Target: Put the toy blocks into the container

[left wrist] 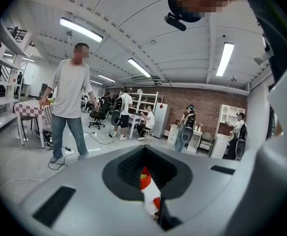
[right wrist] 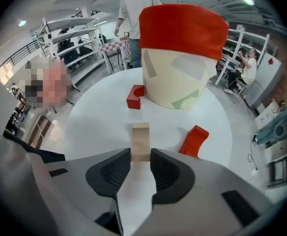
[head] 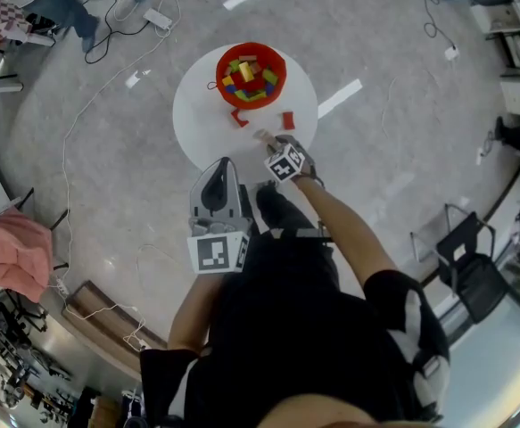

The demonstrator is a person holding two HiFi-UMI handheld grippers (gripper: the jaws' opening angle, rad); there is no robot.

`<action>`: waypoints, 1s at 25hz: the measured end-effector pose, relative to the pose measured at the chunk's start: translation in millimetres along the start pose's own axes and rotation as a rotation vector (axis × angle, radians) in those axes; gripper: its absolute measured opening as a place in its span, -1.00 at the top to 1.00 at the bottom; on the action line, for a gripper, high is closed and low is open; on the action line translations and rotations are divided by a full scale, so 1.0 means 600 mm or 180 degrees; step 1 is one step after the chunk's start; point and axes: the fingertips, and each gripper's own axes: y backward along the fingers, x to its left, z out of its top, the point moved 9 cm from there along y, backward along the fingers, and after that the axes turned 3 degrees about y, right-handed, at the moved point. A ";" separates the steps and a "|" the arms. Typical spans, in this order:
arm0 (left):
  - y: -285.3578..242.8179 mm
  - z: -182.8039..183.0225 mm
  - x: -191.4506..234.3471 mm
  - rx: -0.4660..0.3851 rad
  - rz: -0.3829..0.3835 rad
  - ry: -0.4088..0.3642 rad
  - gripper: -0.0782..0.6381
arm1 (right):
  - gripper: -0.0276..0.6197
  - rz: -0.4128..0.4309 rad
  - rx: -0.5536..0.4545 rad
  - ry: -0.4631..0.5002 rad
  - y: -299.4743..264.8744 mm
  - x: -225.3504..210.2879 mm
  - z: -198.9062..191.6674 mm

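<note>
The right hand-held gripper [right wrist: 141,154] has its jaws narrowed onto the near end of a pale wooden block [right wrist: 140,139], one pad against each long side, with the far end of the block sticking out past the tips. In the head view this hand-held gripper [head: 272,144] is at the near edge of the round white table [head: 197,114], and the wooden block [head: 263,135] is low on the table top. Whether it rests on the surface or is raised a little cannot be told.

Just beyond the wooden block, to its right, lies a red block [right wrist: 193,140], tilted. Farther off to the left a red arch block [right wrist: 135,97] sits close to the foot of the container [right wrist: 180,31] — a cream tub with a broad red band round its top, standing upright on the table [right wrist: 94,122]. From above, the container [head: 283,68] holds a heap of coloured toy blocks [head: 249,78]: yellow, green, blue and red. The red arch block [head: 239,117] and the red block [head: 288,120] lie on the table just in front of it, apart from each other.

The left hand-held gripper [head: 225,168] is held back off the table, near the person's body — its jaws [left wrist: 144,171] are together with nothing between them, only a thin slit open along the seam.
</note>
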 end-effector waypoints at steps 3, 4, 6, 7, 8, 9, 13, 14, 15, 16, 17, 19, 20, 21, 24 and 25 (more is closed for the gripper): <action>0.000 0.000 0.006 0.0010 -0.0006 0.0014 0.80 | 0.54 -0.0001 -0.0042 -0.0030 0.003 0.000 0.004; 0.000 0.000 0.007 0.0007 -0.0008 0.0014 0.80 | 0.54 0.0002 -0.0051 -0.0039 0.006 0.000 0.005; 0.001 0.003 0.010 -0.0007 -0.0013 0.0017 0.80 | 0.55 0.0006 -0.0060 -0.0038 0.017 -0.002 0.008; 0.002 0.005 0.010 -0.0017 -0.0015 0.0019 0.80 | 0.55 0.0026 -0.0068 -0.0037 0.024 -0.001 0.010; 0.003 0.007 0.011 -0.0022 -0.0017 0.0016 0.80 | 0.55 0.0058 -0.0090 -0.0039 0.034 0.001 0.013; 0.005 0.007 0.012 -0.0017 -0.0022 0.0001 0.80 | 0.55 0.0092 -0.0127 -0.0039 0.045 0.003 0.015; 0.007 0.014 0.012 -0.0052 -0.0032 -0.0005 0.80 | 0.55 0.0077 -0.0284 0.0017 0.096 0.004 0.021; 0.008 0.018 0.011 -0.0073 -0.0028 0.0019 0.80 | 0.55 0.0077 -0.0330 0.0033 0.114 0.006 0.025; 0.011 0.018 0.012 -0.0057 -0.0038 -0.0011 0.80 | 0.55 0.0087 -0.0388 0.0045 0.134 0.008 0.031; 0.014 0.016 0.013 -0.0022 -0.0057 -0.0079 0.80 | 0.55 0.0096 -0.0462 0.0054 0.156 0.010 0.038; 0.017 0.016 0.014 -0.0003 -0.0072 -0.0140 0.80 | 0.55 0.0095 -0.0556 0.0061 0.180 0.011 0.048; 0.020 0.023 0.013 -0.0048 -0.0086 -0.0195 0.80 | 0.55 0.0077 -0.0799 0.0045 0.230 0.011 0.071; 0.021 0.028 0.013 -0.0080 -0.0088 -0.0206 0.80 | 0.55 0.0066 -0.0939 0.0011 0.253 0.009 0.084; 0.022 0.031 0.014 -0.0099 -0.0085 -0.0211 0.80 | 0.55 0.0050 -0.1083 -0.0033 0.274 0.006 0.099; 0.022 0.043 0.018 -0.0146 -0.0043 -0.0158 0.80 | 0.55 -0.0048 -0.1488 -0.0154 0.322 -0.011 0.145; 0.020 0.048 0.018 -0.0186 -0.0027 -0.0118 0.80 | 0.55 -0.0091 -0.1603 -0.0178 0.334 -0.019 0.162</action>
